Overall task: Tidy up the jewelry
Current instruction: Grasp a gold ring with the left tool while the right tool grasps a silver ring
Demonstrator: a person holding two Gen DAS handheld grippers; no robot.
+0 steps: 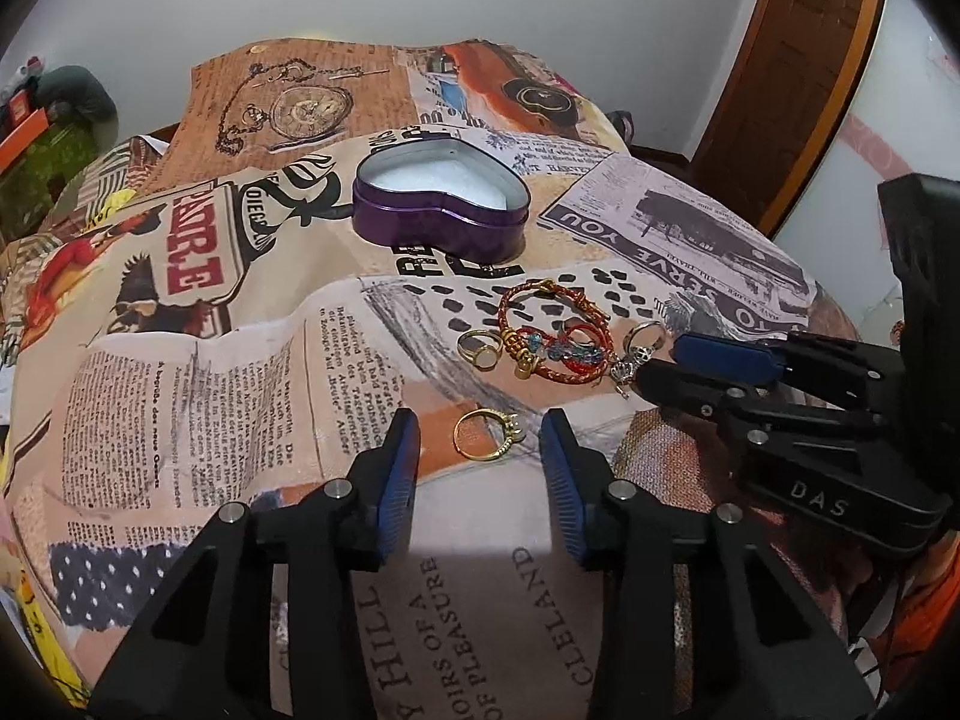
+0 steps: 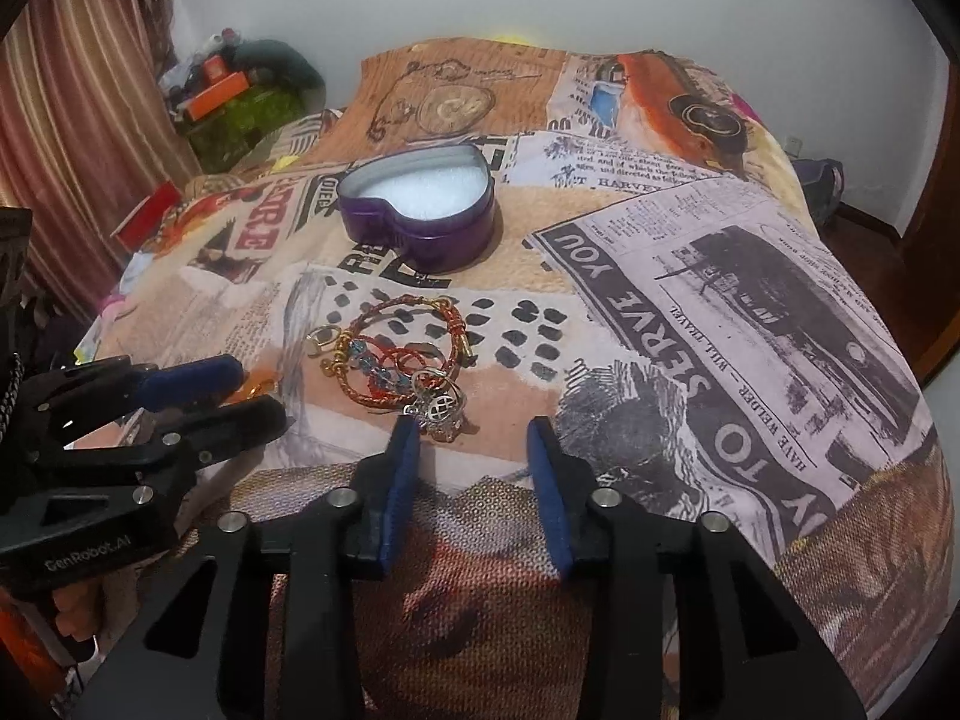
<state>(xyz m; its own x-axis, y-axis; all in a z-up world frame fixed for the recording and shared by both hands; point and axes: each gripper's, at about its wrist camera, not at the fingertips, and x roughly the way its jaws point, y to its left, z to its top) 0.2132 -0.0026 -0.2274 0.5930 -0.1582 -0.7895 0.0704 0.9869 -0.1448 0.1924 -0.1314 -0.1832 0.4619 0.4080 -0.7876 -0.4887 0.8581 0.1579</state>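
A purple heart-shaped tin (image 1: 441, 204) with white padding stands open on the patterned bedspread; it also shows in the right wrist view (image 2: 420, 213). In front of it lies a pile of red and gold bracelets (image 1: 549, 330) (image 2: 402, 354), a gold ring with a pale stone (image 1: 480, 350) and silver rings (image 1: 642, 339) (image 2: 441, 405). A gold ring (image 1: 487, 433) lies between the fingers of my open left gripper (image 1: 480, 438). My right gripper (image 2: 471, 438) is open, just before the silver rings.
The bedspread (image 1: 180, 390) covers a bed. Clutter with orange boxes (image 2: 222, 90) sits at the far left by a curtain (image 2: 72, 150). A wooden door (image 1: 792, 72) stands at the right. A white wall is behind.
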